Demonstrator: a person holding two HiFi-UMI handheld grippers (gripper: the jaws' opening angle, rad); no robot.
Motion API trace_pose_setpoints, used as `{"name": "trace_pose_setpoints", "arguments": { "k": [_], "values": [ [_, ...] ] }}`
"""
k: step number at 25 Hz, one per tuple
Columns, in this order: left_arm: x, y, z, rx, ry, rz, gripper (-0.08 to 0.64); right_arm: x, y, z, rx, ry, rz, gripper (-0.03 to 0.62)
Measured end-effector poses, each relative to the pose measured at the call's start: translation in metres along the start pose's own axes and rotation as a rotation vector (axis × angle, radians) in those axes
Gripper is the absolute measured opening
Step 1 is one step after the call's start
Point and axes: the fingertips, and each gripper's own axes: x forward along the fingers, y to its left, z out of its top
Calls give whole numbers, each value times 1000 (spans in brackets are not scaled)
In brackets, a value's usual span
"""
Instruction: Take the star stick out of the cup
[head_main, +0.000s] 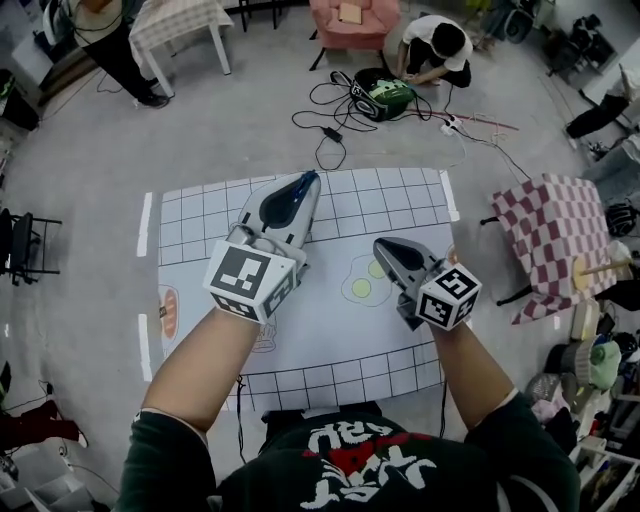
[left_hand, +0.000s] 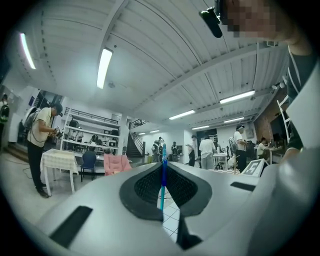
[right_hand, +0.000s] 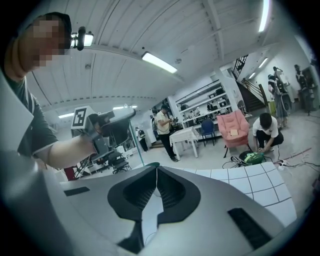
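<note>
My left gripper (head_main: 305, 182) is raised over the grid mat (head_main: 200, 215) and is shut on a thin blue stick (left_hand: 163, 181), which stands upright between its pads. In the right gripper view the stick (right_hand: 139, 148) hangs from the left gripper (right_hand: 120, 119) down toward a green rim (right_hand: 148, 164). That rim shows just past the tips of my right gripper (right_hand: 156, 168) and looks like the cup's edge. The right gripper (head_main: 386, 248) sits lower over the mat with its jaws together. I cannot tell whether it pinches the rim. The stick's star end and the cup's body are hidden.
The mat carries a yellow-green drawing (head_main: 360, 288) beside the right gripper. A checked-cloth table (head_main: 560, 235) stands to the right. Cables (head_main: 335, 130) and a crouching person (head_main: 435, 48) are beyond the mat, with a pink armchair (head_main: 352, 20) and a white table (head_main: 180, 25) further back.
</note>
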Motion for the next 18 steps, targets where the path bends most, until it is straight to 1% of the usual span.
{"name": "trace_pose_setpoints", "arguments": {
  "k": [6,10,14,18],
  "values": [
    [-17,8,42,-48,-68,1,14,-7,13,16,-23,-10,-4,32],
    [-33,15,68,-67,-105,5,14,-11,22,27,-37,-16,-7,32],
    [-52,21,97,-50,-126,6,14,-15,33,44,-58,-27,-9,32],
    [-75,24,121,-7,-126,1,14,-18,46,63,-78,-40,-7,32]
  ]
}}
